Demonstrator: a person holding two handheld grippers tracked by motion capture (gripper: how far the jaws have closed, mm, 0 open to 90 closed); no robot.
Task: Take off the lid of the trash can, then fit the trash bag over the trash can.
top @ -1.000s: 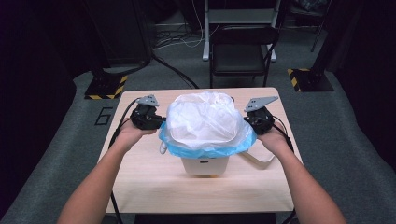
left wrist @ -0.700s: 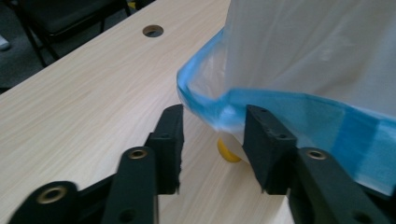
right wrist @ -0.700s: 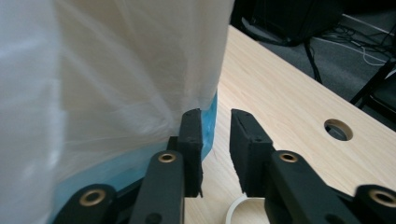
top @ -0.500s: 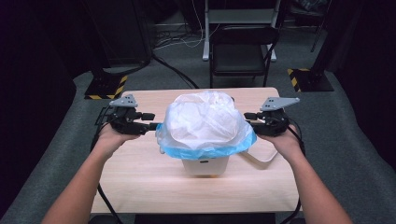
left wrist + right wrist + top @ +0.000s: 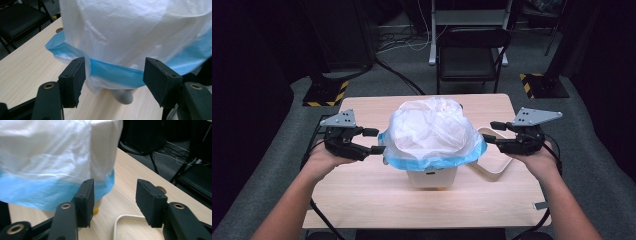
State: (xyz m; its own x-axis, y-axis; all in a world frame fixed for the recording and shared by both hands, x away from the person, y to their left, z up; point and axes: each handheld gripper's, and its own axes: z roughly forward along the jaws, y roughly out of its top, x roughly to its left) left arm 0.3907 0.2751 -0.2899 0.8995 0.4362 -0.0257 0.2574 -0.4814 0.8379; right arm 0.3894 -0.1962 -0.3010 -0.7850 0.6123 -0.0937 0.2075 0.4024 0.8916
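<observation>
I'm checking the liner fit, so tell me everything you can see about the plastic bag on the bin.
The plastic bag is thin, translucent white film with a blue band along its hem. It is draped over a small white bin at the table's middle, puffed up on top, hem flaring outward. The left gripper and right gripper flank it, jaws open.

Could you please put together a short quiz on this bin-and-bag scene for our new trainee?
1. True or false: the left claw is clamped on the bag's blue hem.
2. What does the bag cover? A) a white bin B) a chair C) a cardboard box
3. Fill in: on the table, the white handle lies nearest the ____ claw.

Key: 1 false, it is open beside the hem; 2 A; 3 right.
</observation>
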